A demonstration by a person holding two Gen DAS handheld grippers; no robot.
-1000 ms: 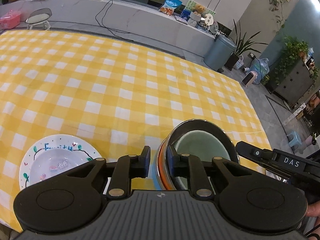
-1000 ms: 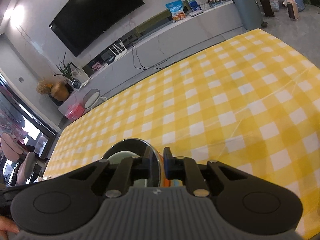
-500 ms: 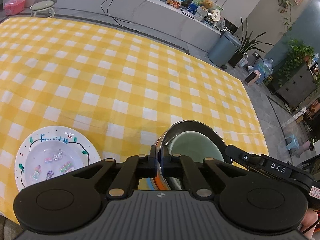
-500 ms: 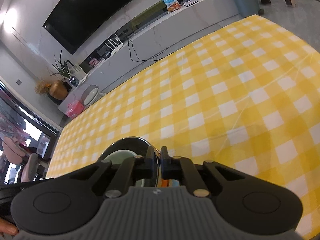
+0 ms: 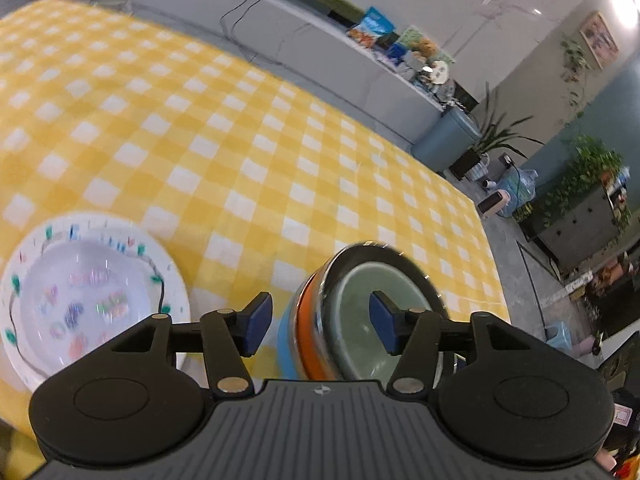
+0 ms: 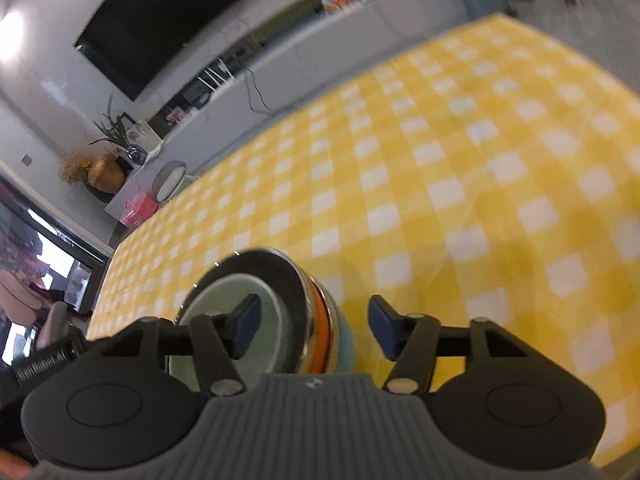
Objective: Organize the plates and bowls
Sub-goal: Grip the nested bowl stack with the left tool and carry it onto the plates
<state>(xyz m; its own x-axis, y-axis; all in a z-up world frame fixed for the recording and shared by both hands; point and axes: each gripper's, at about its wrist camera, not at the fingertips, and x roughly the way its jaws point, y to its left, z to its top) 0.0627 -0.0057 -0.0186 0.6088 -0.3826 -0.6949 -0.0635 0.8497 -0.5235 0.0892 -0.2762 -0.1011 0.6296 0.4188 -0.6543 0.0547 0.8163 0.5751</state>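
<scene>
A stack of nested bowls [image 5: 308, 320] stands near the front edge of the table: blue outermost, then orange, then metal, with a pale green bowl [image 5: 360, 300] innermost. My left gripper [image 5: 322, 322] straddles the stack's left rim. Its jaws are opening and the blue pads are clear of the rim. My right gripper [image 6: 314, 326] straddles the right rim of the same stack [image 6: 320, 320], jaws also opening, pads off the bowls. A white plate [image 5: 80, 292] with coloured drawings lies to the left of the stack.
A yellow-and-white checked cloth [image 5: 240, 140] covers the table, whose right edge drops to a grey floor. Behind the table run a long grey counter [image 5: 320, 52] and a blue-grey bin [image 5: 448, 140]. A large dark screen [image 6: 160, 20] hangs on the wall.
Both grippers were shut on the rim of the bowl stack; now both have let go and their jaws stand wide apart. The stack stays in place. Both views have rolled a little.
</scene>
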